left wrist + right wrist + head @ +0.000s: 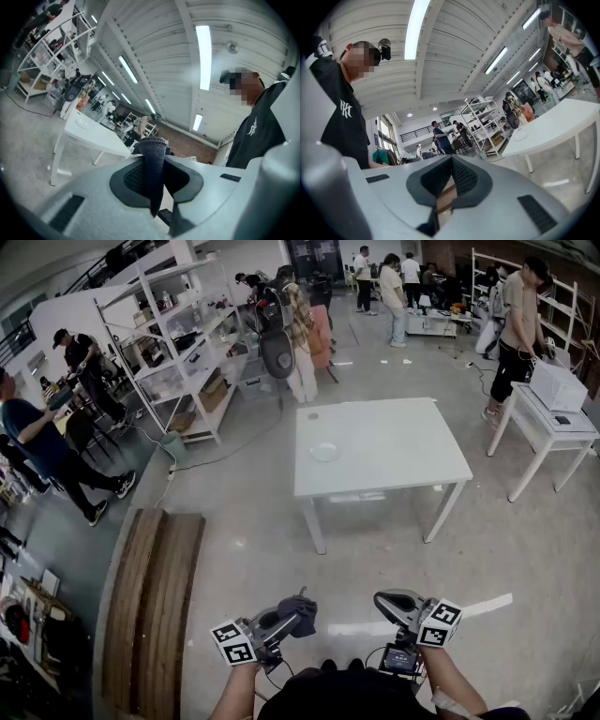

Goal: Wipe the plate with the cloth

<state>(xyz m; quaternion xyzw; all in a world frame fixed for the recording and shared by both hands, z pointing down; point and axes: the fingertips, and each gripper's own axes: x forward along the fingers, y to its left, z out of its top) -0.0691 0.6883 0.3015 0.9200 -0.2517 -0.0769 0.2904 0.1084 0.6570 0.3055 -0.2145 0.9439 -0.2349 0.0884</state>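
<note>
A small white plate [324,452] lies on the left part of a white table [403,451] some way ahead of me across the floor. Both grippers are held low, close to my body and far from the table. My left gripper [291,620] is shut on a dark grey cloth [302,608], which sticks up between its jaws [152,161]. My right gripper [382,599] is shut with nothing in it [451,161]. The plate [83,123] shows small and distant in the left gripper view, and the plate [520,137] likewise in the right gripper view.
A curved wooden bench [155,606] runs along the floor at my left. White shelving [178,343] stands at the back left. A second white table [553,427] with a white box is at the right. Several people stand around the room.
</note>
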